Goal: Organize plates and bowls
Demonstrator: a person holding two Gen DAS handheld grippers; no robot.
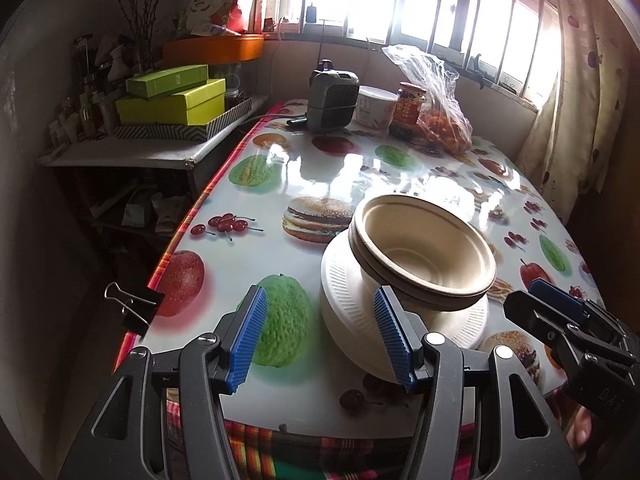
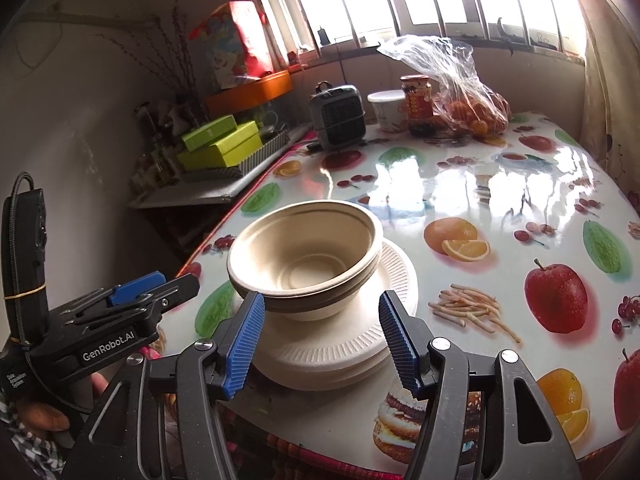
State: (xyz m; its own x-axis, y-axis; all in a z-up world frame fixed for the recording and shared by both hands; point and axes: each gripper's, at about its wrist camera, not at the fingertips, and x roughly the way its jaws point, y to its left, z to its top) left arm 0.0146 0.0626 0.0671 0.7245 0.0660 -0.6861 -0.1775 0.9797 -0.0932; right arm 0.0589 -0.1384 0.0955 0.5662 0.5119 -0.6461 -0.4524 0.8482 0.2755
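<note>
The stack of bowls (image 1: 424, 252) is sitting, a little tilted, on top of the stack of plates (image 1: 348, 300). The plates are lying on the table (image 1: 360, 176) close to its near edge, on the glossy cloth printed with fruit and burgers.

The left gripper (image 1: 320, 336) is hovering over the near edge with its jaws standing apart, and nothing is sitting between the blue pads (image 1: 248, 336); the plates are lying just beyond its right finger. The right gripper (image 2: 322, 340) is hovering in front of the same stack, jaws apart and gripping nothing, pads not touching the plates or bowls.

At the far edge, near the window, a small heater (image 2: 340, 118), a white cup (image 2: 388, 110), a jar (image 2: 418, 106) and a plastic bag of oranges (image 2: 468, 92) are standing.
</note>
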